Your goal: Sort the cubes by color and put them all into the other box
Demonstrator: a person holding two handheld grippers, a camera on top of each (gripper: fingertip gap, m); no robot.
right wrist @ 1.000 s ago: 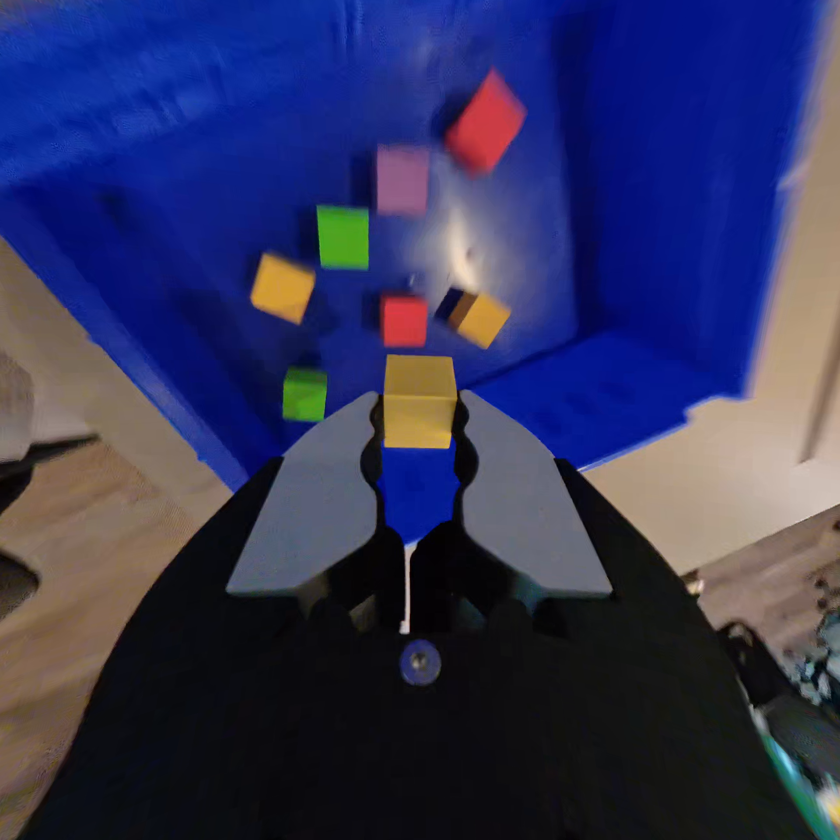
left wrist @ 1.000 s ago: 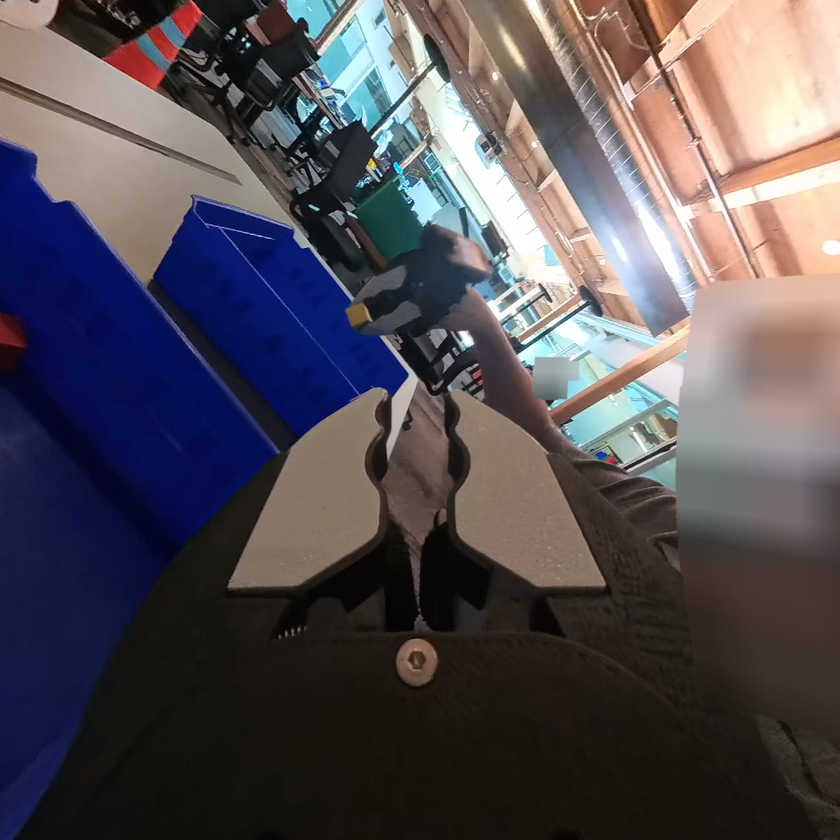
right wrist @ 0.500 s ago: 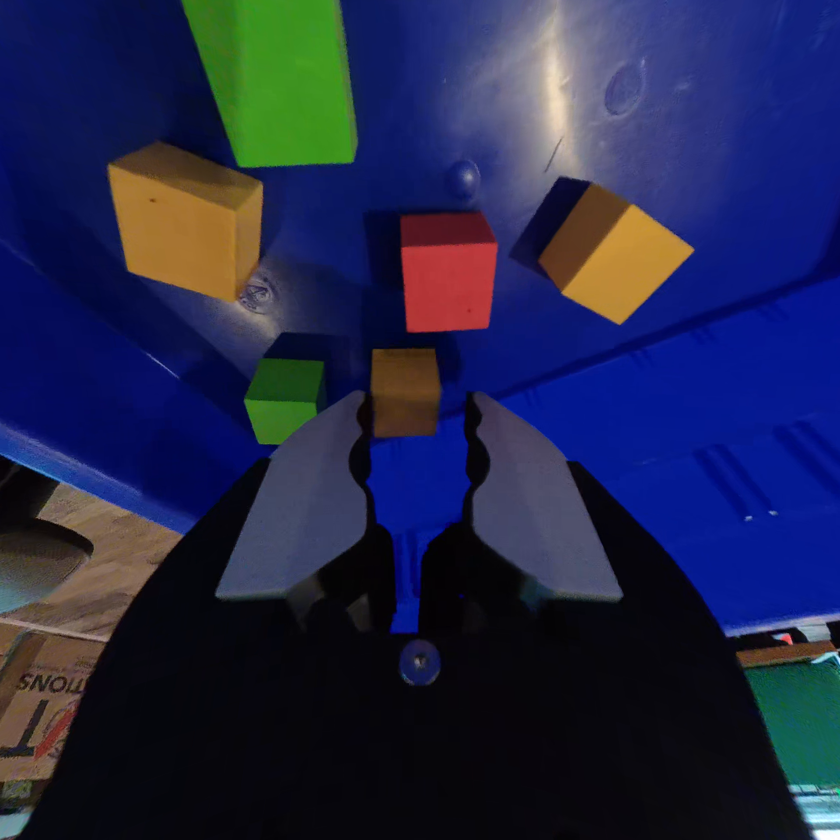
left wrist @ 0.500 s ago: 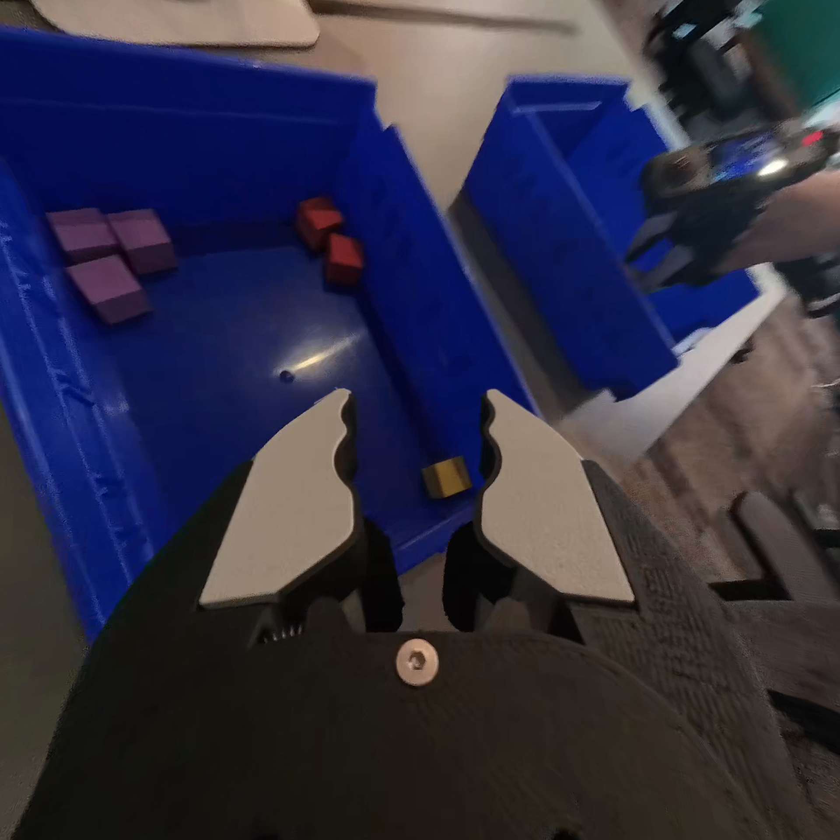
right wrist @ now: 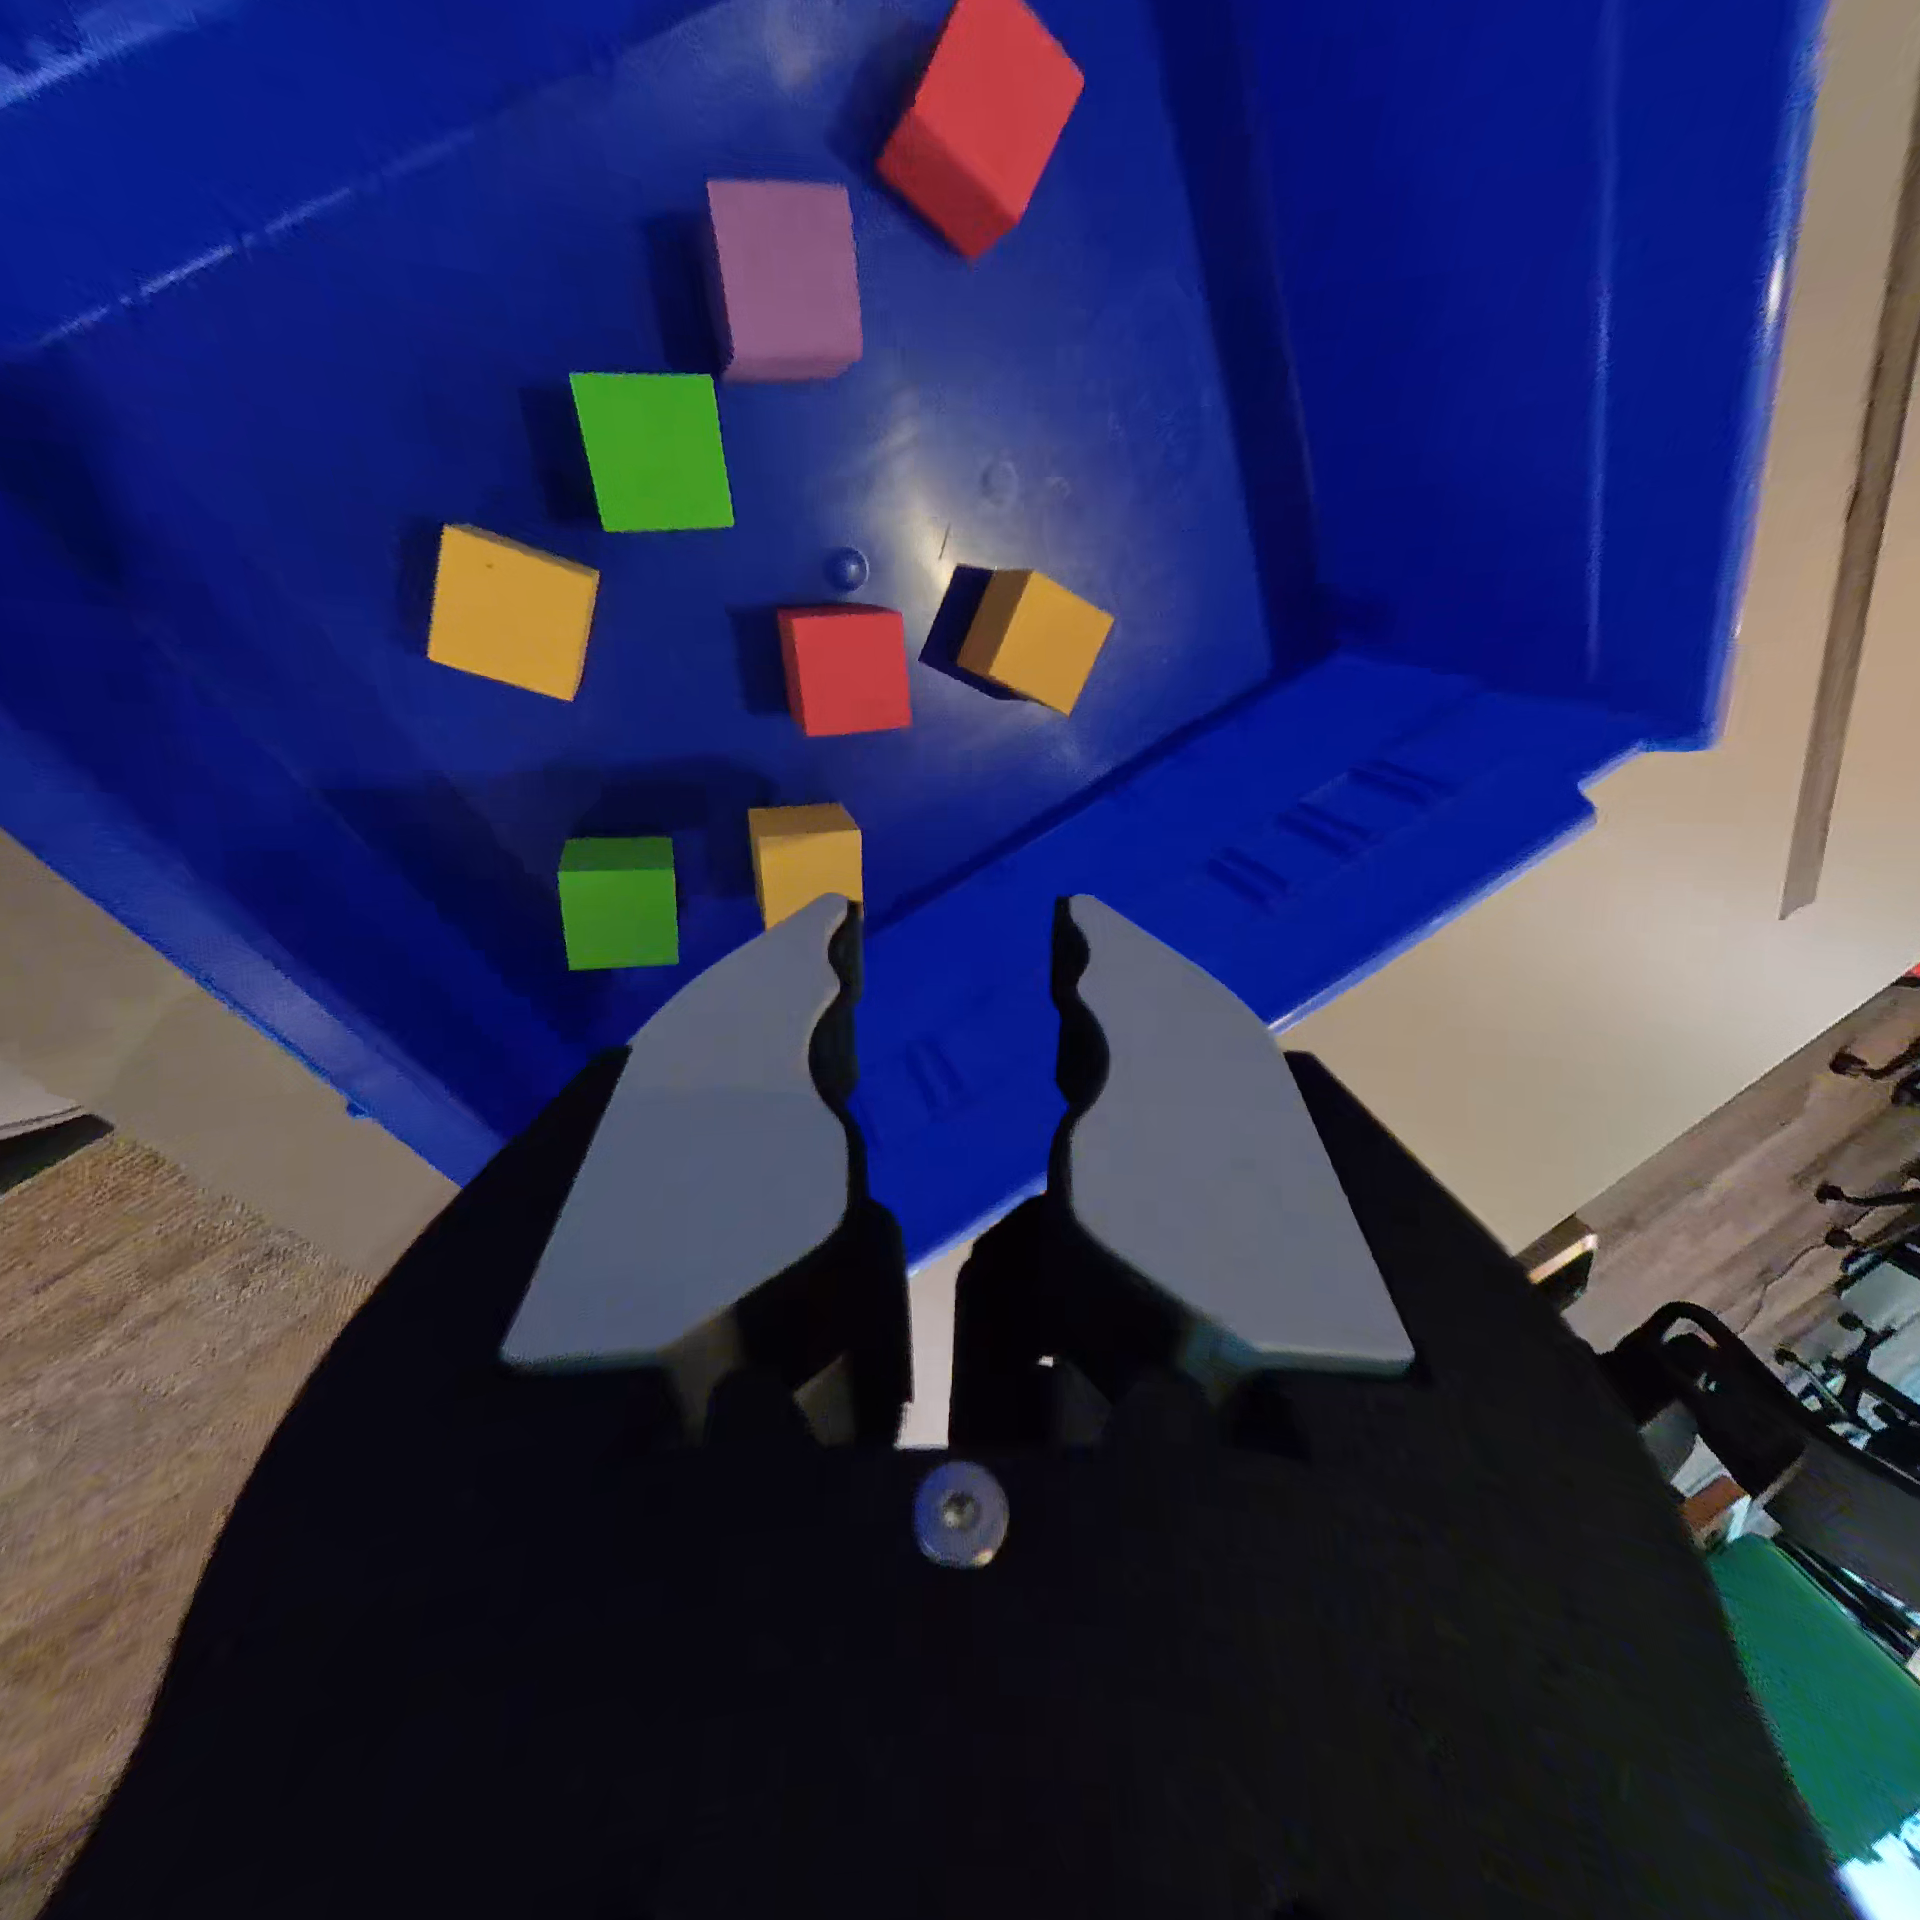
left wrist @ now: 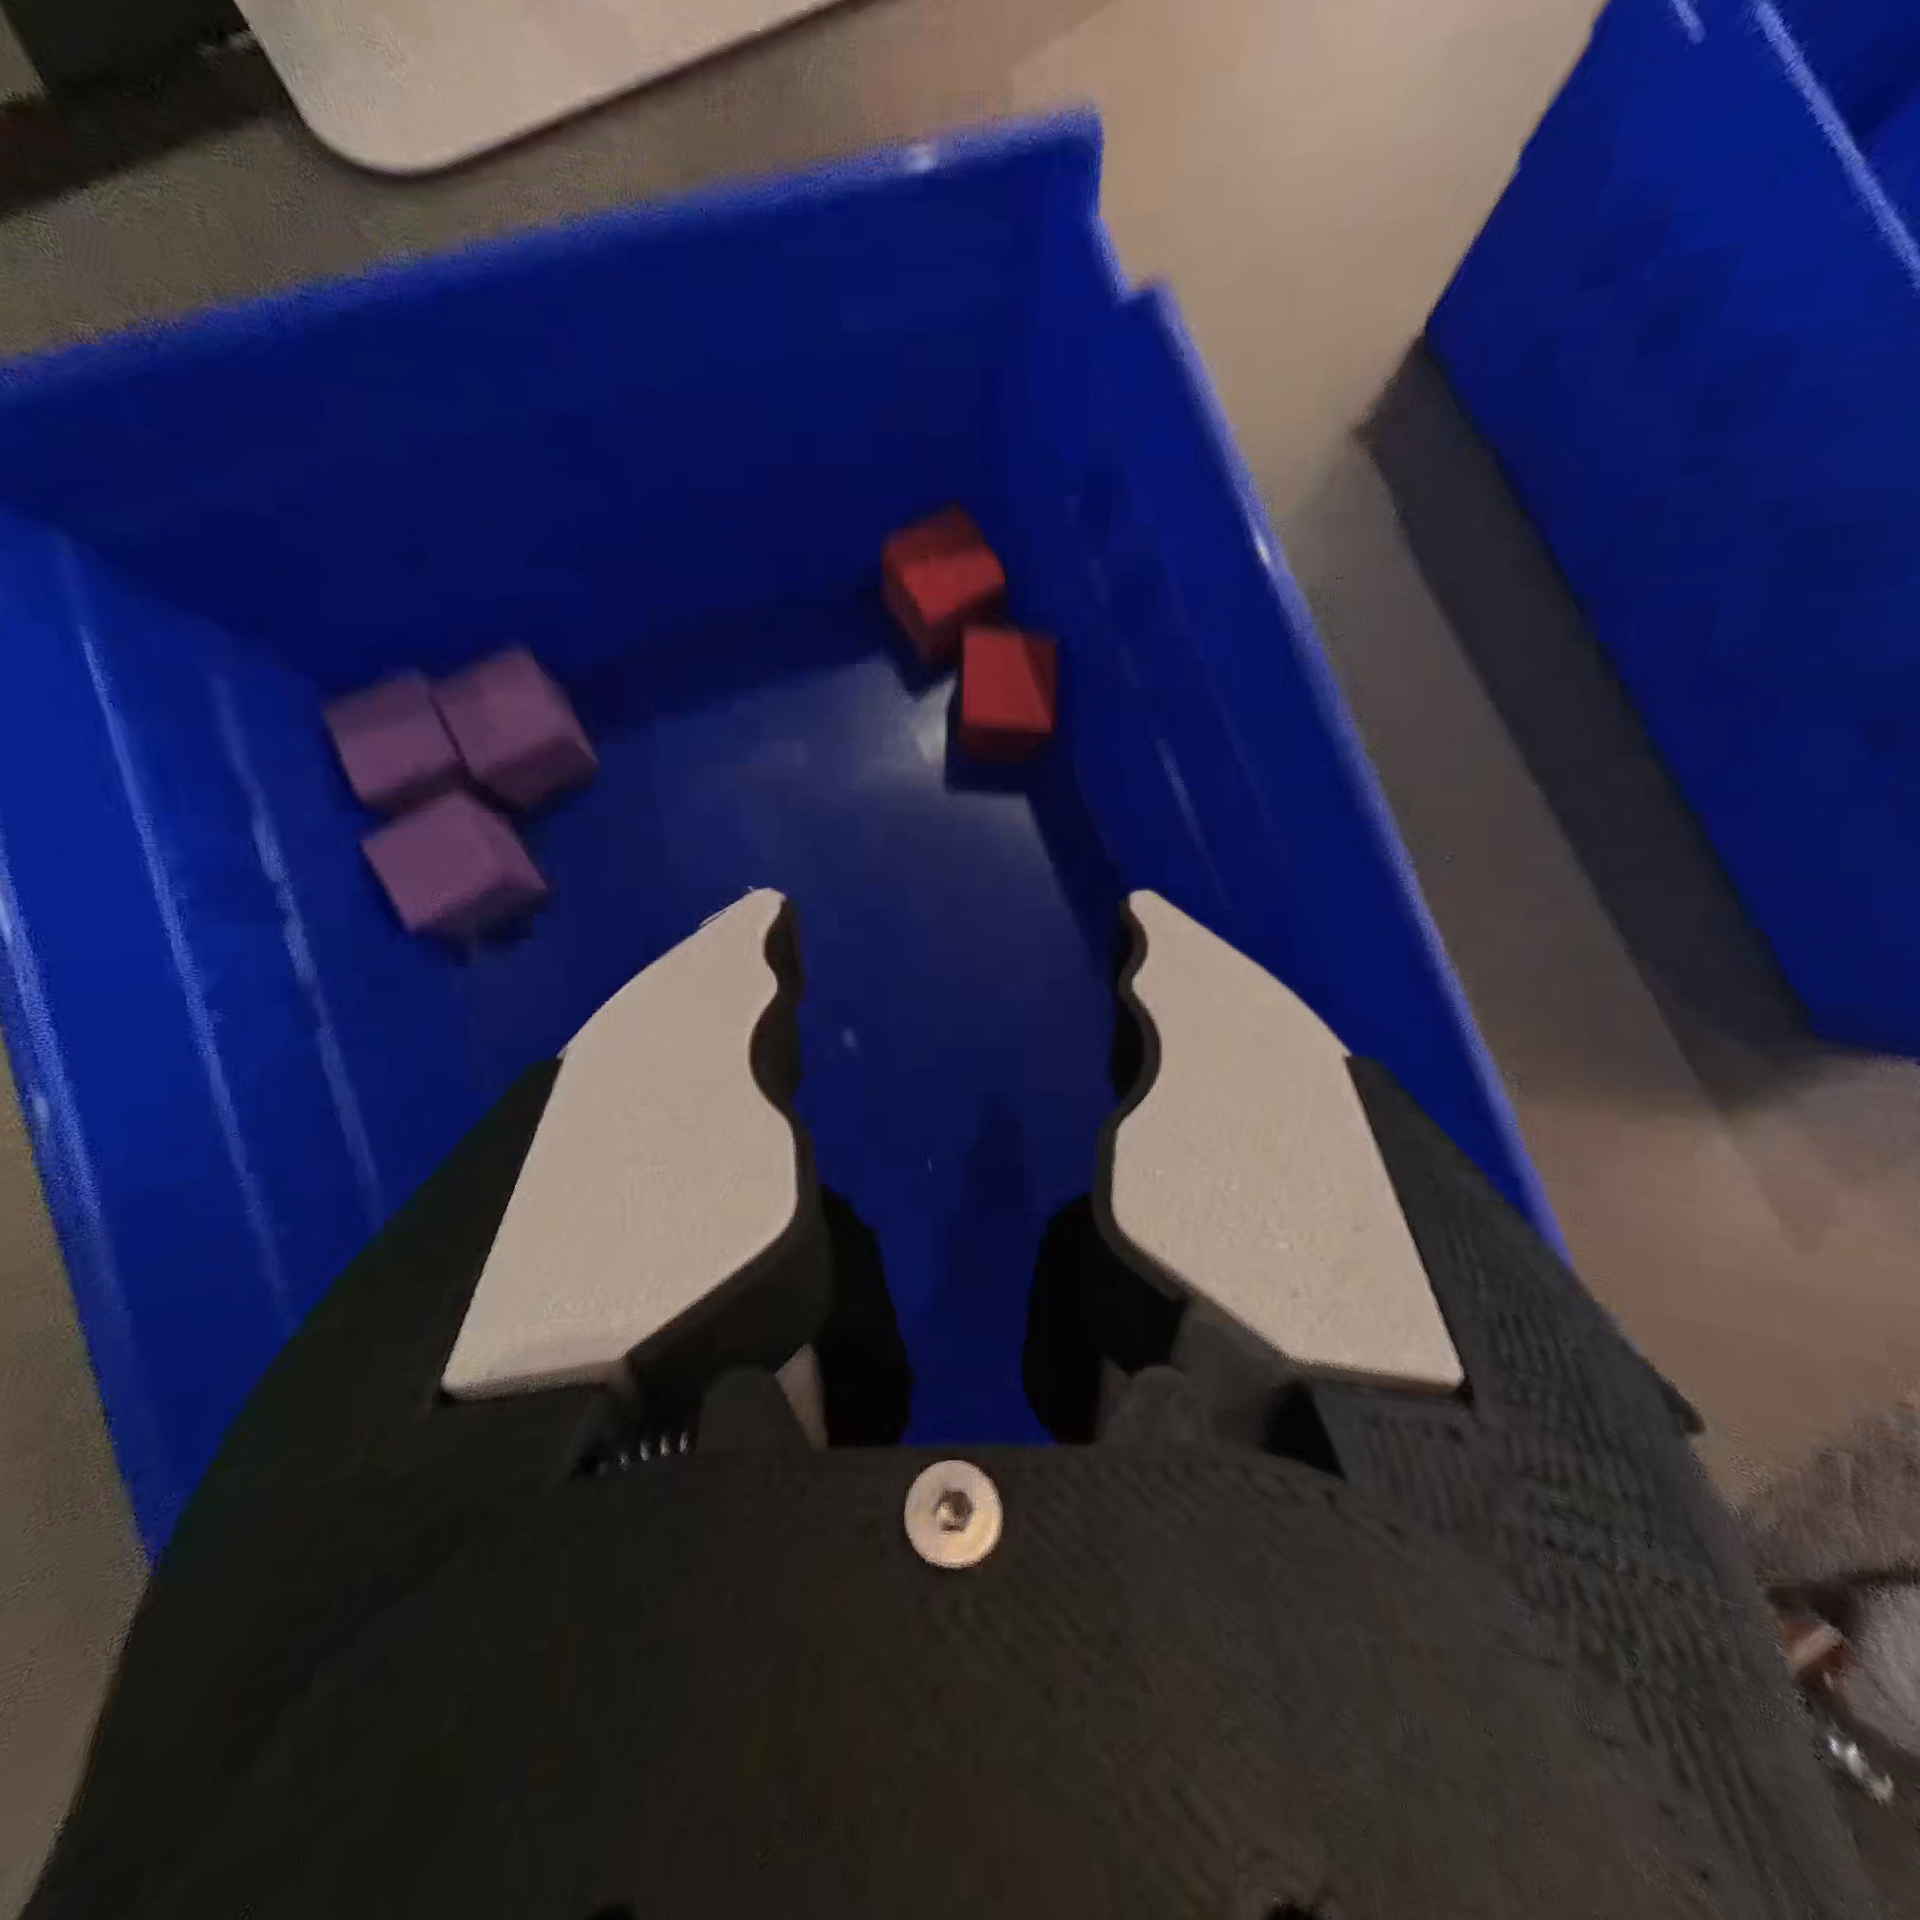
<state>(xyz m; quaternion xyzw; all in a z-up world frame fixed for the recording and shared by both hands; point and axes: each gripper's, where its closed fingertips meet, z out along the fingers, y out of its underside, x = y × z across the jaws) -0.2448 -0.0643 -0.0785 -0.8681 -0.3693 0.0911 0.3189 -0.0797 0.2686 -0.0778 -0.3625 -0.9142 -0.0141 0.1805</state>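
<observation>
My left gripper [left wrist: 951, 914] is open and empty above a blue bin [left wrist: 540, 312]. That bin holds three purple cubes [left wrist: 457, 784] at its left and two red cubes [left wrist: 971, 634] at its far right. My right gripper [right wrist: 956, 914] is open and empty above another blue bin [right wrist: 1455, 312]. A yellow cube [right wrist: 805, 857] lies on that bin's floor just beyond my left fingertip, apart from it. Near it are a green cube [right wrist: 618, 899], a red cube [right wrist: 844, 670], two more yellow cubes [right wrist: 511, 611], a green block [right wrist: 651, 452], a purple block [right wrist: 787, 278] and a red block [right wrist: 979, 123].
Both bins stand on a beige table [left wrist: 1299, 135]. A second blue bin [left wrist: 1714, 468] stands to the right in the left wrist view. A pale board [left wrist: 499, 62] lies behind. Wood floor [right wrist: 156, 1299] and chairs [right wrist: 1766, 1382] lie beyond the table edge.
My right gripper let go of the yellow cube, which now lies in the bin, and pulled back and up. My left gripper swung down over its bin and opened wider.
</observation>
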